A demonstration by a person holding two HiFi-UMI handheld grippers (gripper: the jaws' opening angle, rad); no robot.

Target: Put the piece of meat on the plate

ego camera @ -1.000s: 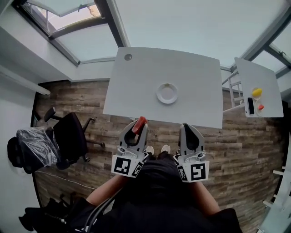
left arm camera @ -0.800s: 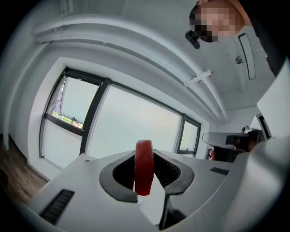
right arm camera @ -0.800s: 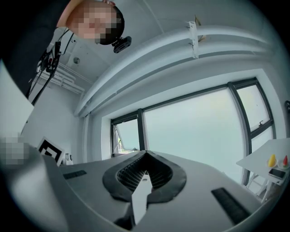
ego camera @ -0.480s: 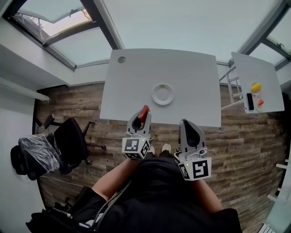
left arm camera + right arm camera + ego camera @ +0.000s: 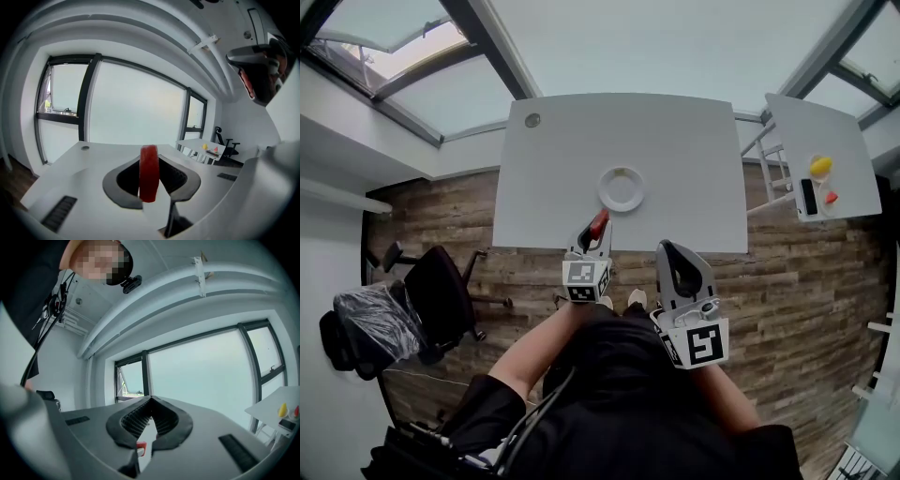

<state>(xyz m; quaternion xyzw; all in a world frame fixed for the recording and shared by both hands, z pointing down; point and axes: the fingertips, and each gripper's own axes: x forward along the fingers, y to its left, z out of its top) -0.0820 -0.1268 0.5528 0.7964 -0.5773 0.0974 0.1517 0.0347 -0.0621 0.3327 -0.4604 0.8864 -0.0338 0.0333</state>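
The left gripper (image 5: 596,231) pinches the piece of meat (image 5: 149,174): a red, rounded slab stands on edge between its two dark fingers, which press on it from either side, and its top rises just above their tips. In the head view, those fingertips and the meat are over the near edge of the white table (image 5: 694,150). The white plate (image 5: 621,188) lies on the table just beyond the left fingertips and a little to their right. It is apart from the meat and nothing is on it. The right gripper (image 5: 668,251) is held beside the left one, and its fingers are pressed together at the tips with nothing clamped between them. Its tips stop short of the table edge, over the wooden floor (image 5: 787,281). Well off to the right of the right fingers stands a smaller white side table (image 5: 806,131) that carries a yellow thing (image 5: 819,165), a small red thing (image 5: 831,198) and a dark flat thing (image 5: 809,197). Far to the left of the left fingers a black office chair (image 5: 441,291) stands on the floor.
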